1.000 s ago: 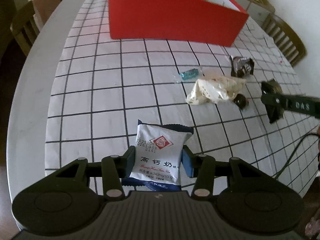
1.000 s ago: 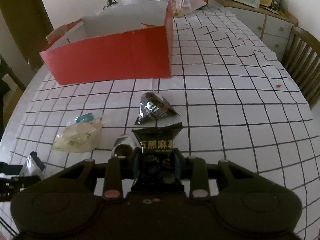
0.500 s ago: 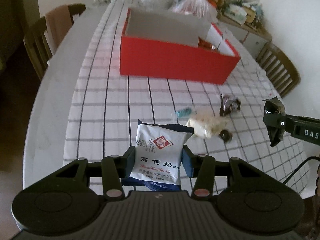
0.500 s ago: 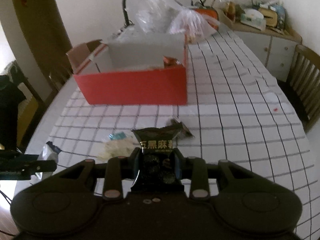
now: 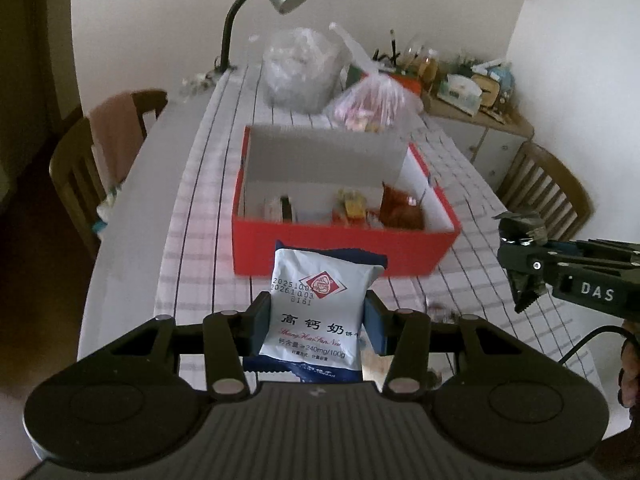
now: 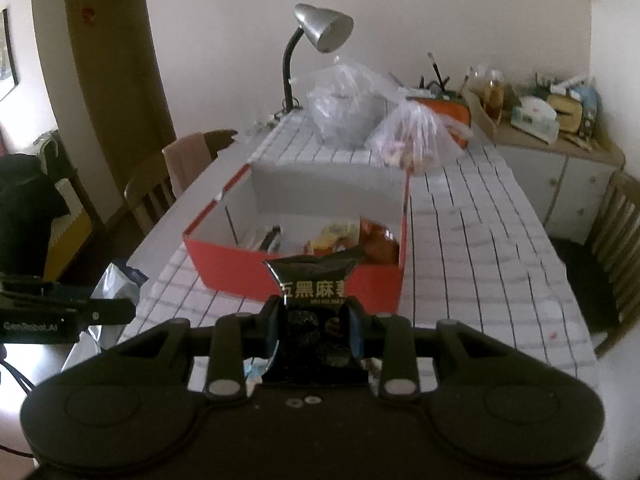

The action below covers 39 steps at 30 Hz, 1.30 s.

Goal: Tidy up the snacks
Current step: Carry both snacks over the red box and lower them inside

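Currently the left gripper clamps the white milk-snack packet and the right gripper clamps the black sesame packet, both held above the table short of the red box. Advance each over the near wall before releasing. A second earlier both were low; box contents, blurred, probably snacks.
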### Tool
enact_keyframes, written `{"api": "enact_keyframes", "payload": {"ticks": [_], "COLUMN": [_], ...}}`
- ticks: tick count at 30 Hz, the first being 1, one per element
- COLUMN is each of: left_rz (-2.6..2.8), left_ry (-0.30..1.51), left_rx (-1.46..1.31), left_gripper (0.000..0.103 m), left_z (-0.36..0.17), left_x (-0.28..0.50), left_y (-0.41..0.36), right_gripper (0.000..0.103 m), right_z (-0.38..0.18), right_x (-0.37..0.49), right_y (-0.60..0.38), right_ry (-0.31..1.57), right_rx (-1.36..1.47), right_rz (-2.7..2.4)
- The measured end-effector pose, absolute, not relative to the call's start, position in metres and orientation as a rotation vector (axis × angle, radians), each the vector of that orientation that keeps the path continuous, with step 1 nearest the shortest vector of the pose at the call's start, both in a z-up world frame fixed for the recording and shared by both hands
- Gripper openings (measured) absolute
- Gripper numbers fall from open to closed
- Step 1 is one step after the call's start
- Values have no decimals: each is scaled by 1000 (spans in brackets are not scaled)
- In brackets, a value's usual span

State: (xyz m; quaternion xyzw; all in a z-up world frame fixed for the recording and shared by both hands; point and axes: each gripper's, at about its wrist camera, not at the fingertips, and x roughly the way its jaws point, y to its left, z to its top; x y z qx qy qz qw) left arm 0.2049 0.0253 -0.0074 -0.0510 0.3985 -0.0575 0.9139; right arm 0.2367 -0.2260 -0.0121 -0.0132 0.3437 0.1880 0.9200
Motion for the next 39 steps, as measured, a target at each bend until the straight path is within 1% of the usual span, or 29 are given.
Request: {"api": "enact_keyframes", "payload": {"ticks": [8,14,27,39], "left_rz": [-83,-58,-9,-1], "left_ry": [788,810,919,1018], "left_rx": [-67,-53,-10,30], "left_gripper": [47,47,47,47], "left_z": [8,6,-39,-80], "left_x": [256,307,388,419], "left_y": [19,17,13,8], "right_gripper": [32,32,32,32], "right_z": [2,1,-52,-95], "right_x": [282,327,411,438], "right_y": [-213,-202,-184,-168], "right_ry": [686,704,831,926], "right_rx": [-51,-55,-84,-119], "right_rz": [391,388,381,408]}}
